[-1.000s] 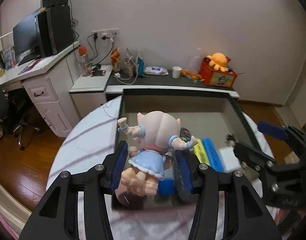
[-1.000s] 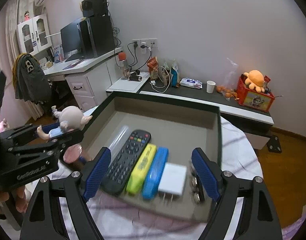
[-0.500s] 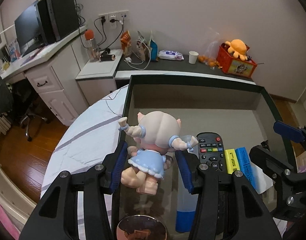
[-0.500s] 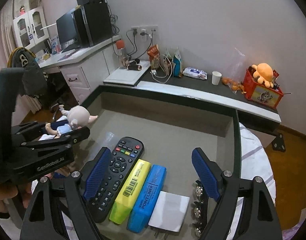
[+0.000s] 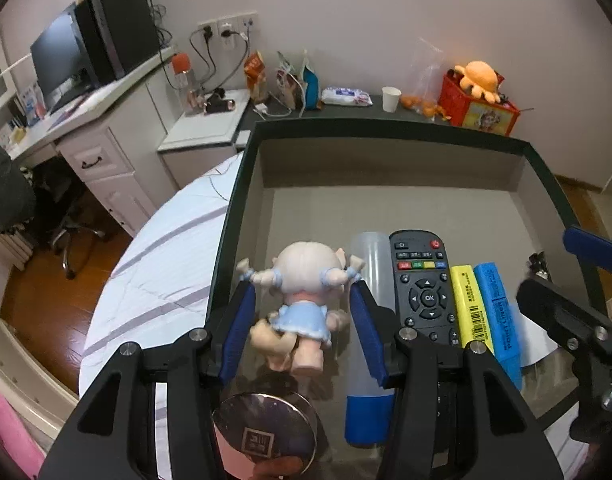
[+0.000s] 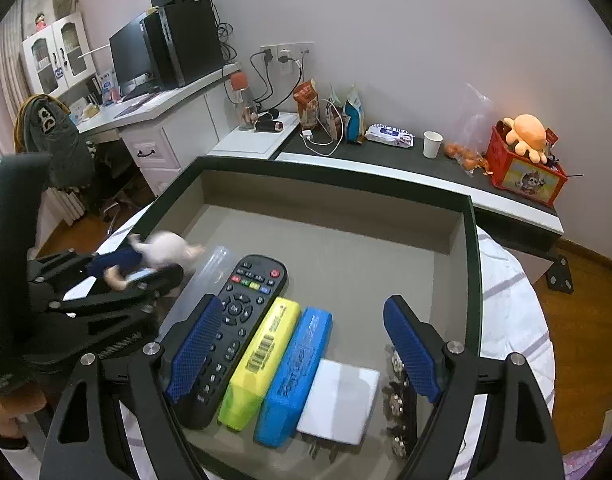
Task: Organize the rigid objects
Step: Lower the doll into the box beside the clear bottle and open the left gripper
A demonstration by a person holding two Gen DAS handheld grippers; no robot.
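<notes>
Sinking lower into the grey tray [image 5: 242, 216] than half a second ago, carrying the doll [image 5: 304, 300] along its left wall. Pinching that doll at the blue dress with the left tongs [image 5: 302, 292], blue pads [image 5: 238, 328] closing narrowly on either side, head up and pigtails sticking out over the pad tips. Hanging just left of a clear tube with a blue cap [image 5: 367, 344], feet not quite reaching the tray floor as far as can be judged. Showing blurred in the right wrist view. Lying side by side to the right of the tube: a black remote [image 5: 425, 292], a yellow highlighter [image 5: 471, 308], a blue highlighter [image 5: 497, 312] and a white charger [image 6: 339, 400]. Resting at the near left corner, just below the doll's feet: a round shiny lid [image 5: 266, 432]. Hovering over the near end of the tray with the right tongs [image 6: 302, 312], spreading wide and gripping nothing, straddling both highlighters.
</notes>
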